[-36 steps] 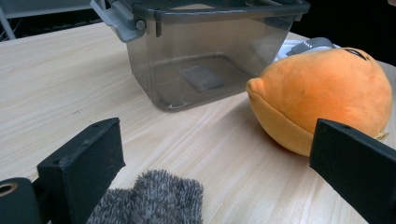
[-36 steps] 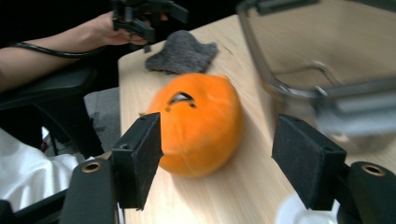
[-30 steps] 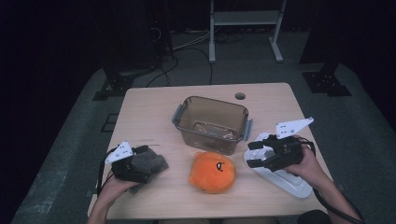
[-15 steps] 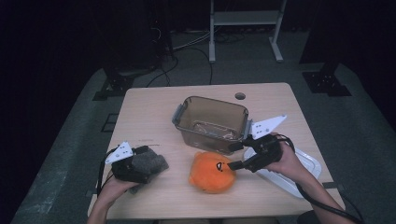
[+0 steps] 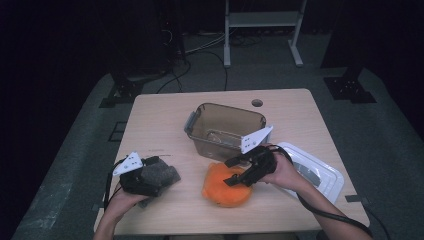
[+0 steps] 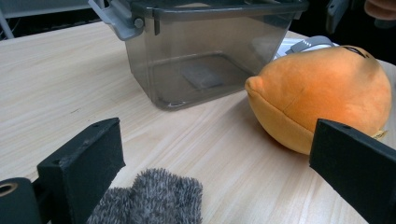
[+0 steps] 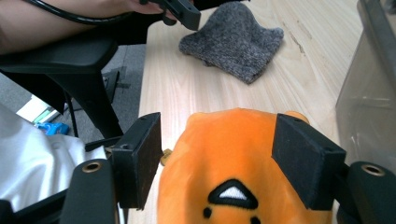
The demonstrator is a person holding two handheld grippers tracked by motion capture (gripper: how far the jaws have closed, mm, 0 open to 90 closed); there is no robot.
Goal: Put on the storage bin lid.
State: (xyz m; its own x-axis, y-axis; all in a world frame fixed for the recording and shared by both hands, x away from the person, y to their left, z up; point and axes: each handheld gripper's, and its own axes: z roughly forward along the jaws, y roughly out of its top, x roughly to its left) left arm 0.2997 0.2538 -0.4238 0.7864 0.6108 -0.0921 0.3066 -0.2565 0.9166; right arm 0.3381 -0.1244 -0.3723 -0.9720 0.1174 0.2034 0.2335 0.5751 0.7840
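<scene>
My right gripper (image 5: 239,173) had moved off the white lid (image 5: 320,172) onto the orange plush (image 5: 226,186); its wide-open jaws straddled the plush without squeezing. My left gripper (image 5: 150,172) stayed open beside the grey cloth (image 5: 159,174).

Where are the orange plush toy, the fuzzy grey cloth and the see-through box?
orange plush toy (image 5: 227,187), high view, its orange top.
grey cloth (image 7: 233,39), right gripper view, its middle.
clear box (image 6: 201,51), left gripper view, its front wall.

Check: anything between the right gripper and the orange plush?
Nothing visible. The right gripper is at the orange plush, open jaws either side of its top. The grey cloth lies off by the left gripper.
</scene>
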